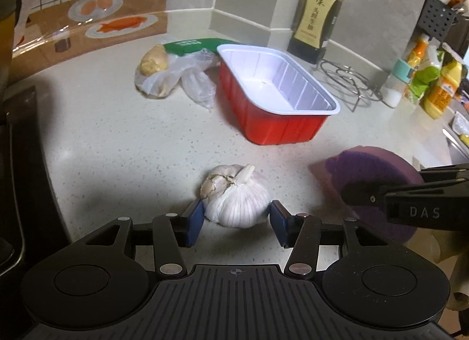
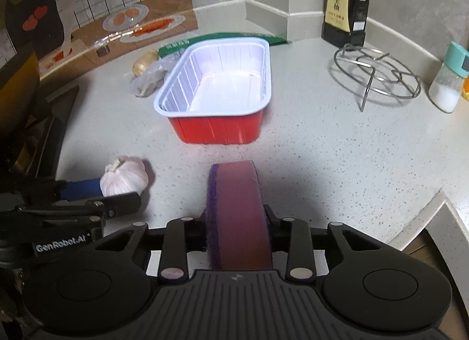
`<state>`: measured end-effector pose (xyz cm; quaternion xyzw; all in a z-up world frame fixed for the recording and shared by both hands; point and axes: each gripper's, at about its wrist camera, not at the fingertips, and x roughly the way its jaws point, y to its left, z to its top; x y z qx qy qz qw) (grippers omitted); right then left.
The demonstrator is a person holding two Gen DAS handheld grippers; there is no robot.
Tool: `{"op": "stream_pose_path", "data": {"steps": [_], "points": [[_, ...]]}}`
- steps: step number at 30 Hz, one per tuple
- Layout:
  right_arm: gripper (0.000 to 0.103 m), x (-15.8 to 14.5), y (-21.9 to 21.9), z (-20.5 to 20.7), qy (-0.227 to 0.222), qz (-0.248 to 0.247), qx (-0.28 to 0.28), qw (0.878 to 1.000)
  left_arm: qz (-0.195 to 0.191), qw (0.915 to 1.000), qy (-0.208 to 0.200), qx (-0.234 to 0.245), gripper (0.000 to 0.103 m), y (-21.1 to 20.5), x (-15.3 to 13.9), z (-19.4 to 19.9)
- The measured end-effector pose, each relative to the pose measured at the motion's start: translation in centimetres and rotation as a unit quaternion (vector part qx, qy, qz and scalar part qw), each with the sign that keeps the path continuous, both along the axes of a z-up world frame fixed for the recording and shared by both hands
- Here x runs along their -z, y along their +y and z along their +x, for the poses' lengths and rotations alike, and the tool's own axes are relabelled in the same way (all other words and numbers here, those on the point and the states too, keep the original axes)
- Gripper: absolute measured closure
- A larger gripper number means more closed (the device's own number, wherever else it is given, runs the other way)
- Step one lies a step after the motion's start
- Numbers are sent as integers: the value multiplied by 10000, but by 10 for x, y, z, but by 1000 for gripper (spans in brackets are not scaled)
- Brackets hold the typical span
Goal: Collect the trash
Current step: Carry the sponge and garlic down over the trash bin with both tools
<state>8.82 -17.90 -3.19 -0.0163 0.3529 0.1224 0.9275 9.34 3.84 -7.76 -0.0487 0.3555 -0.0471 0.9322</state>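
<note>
A white garlic bulb [image 1: 237, 196] lies on the speckled counter between the blue pads of my left gripper [image 1: 236, 221]; the jaws stand open around it, with a small gap showing on the right side. The bulb also shows in the right wrist view [image 2: 124, 177]. My right gripper [image 2: 237, 222] is shut on a purple and pink sponge [image 2: 237, 211], held on edge above the counter; the sponge also shows in the left wrist view [image 1: 372, 181]. A red tray with a white inside [image 2: 219, 131] stands empty ahead, also seen in the left wrist view [image 1: 278, 125].
A plastic bag with ginger [image 1: 164, 73] and a green packet [image 1: 193, 46] lie behind the tray. A soy sauce bottle [image 1: 318, 17], a wire trivet [image 2: 378, 73] and a salt shaker [image 2: 448, 84] stand at the back right. A stove edge [image 1: 17, 164] is at the left.
</note>
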Motion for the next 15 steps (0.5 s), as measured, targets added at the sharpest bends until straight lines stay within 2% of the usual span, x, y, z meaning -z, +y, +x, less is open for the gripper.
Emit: {"op": "stream_pose_path", "data": {"steps": [10,15], "points": [[71,-14,18,-33,110,798,374,9961,-896,9949,-463,-57,49,46,-18,-42],[71,-19,33,-58,-49,1077,264,9938,-1078,9919,-669,-17,49,56,-29,-59]]}}
